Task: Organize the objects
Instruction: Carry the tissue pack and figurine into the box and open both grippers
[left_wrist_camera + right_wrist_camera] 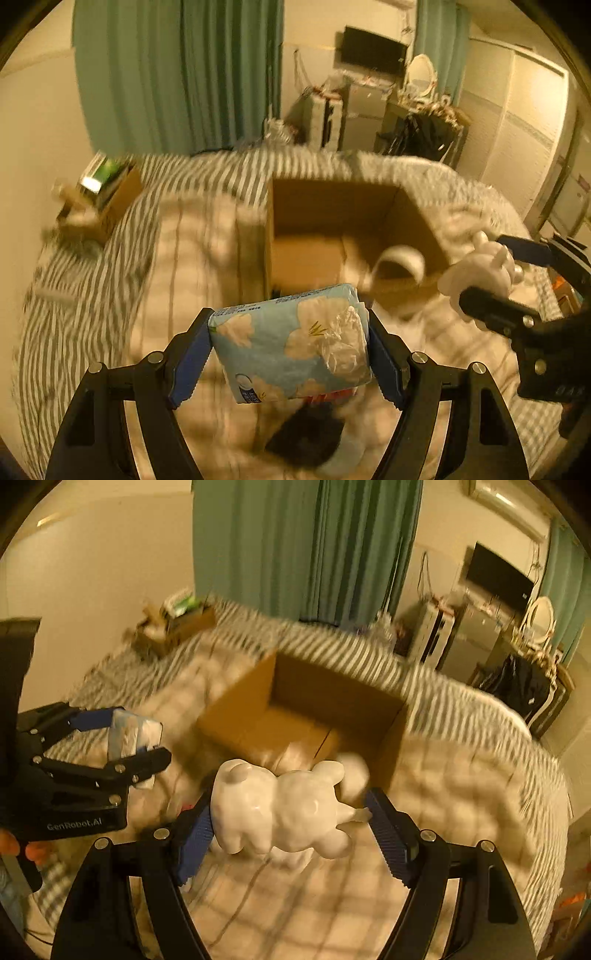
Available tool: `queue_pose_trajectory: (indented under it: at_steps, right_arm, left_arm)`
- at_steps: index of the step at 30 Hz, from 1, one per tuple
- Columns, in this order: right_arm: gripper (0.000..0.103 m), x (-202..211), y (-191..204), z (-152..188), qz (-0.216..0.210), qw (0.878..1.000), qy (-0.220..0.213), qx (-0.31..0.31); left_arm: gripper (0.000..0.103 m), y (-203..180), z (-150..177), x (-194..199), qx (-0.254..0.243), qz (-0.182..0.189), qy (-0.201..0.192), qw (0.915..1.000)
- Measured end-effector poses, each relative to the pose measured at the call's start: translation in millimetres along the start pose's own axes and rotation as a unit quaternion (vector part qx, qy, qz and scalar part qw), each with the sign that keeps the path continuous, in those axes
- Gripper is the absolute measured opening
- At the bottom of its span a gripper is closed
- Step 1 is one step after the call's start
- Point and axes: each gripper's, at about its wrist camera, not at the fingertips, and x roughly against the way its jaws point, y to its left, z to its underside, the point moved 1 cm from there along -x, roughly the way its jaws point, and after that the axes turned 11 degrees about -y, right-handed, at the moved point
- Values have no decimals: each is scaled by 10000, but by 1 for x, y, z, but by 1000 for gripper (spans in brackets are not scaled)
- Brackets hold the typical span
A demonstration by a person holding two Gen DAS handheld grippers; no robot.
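The left gripper [290, 350], its body printed "GenRobot.AI", clamps a blue flower-printed packet [291, 347] whose small print is unreadable, while the right gripper [290, 818] clamps a white animal figurine [280, 808], both held above the bed [332, 904] just before an open cardboard box [306, 716].

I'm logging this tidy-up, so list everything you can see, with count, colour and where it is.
Cardboard box: one, brown, open on the bed.
White roll: one, inside that box.
Tissue pack: one, blue with white flowers, held above the bed.
Bear figurine: one, glossy white, held near the box.
Small box: one, brown, filled, far bed corner.
Bed: one, grey-striped cover.
Curtains: green, behind.
TV: one, black, on the wall.
Left gripper: black, blue pads.
Right gripper: same.
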Motion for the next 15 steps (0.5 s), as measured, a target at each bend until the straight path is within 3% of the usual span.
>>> queue_pose_trajectory:
  at_steps: [7, 11, 15]
  right_arm:
    - [78, -20, -46, -71, 266, 9979, -559, -192]
    - [78, -52, -69, -89, 302, 9972, -610, -302]
    - [78, -91, -88, -86, 234, 9973, -466, -513]
  left_arm:
    - [79, -12, -77, -33, 0, 245, -445, 9987]
    - [79, -14, -94, -70, -51, 171, -397, 9991]
    - [79, -17, -87, -109, -70, 193, -218, 9996]
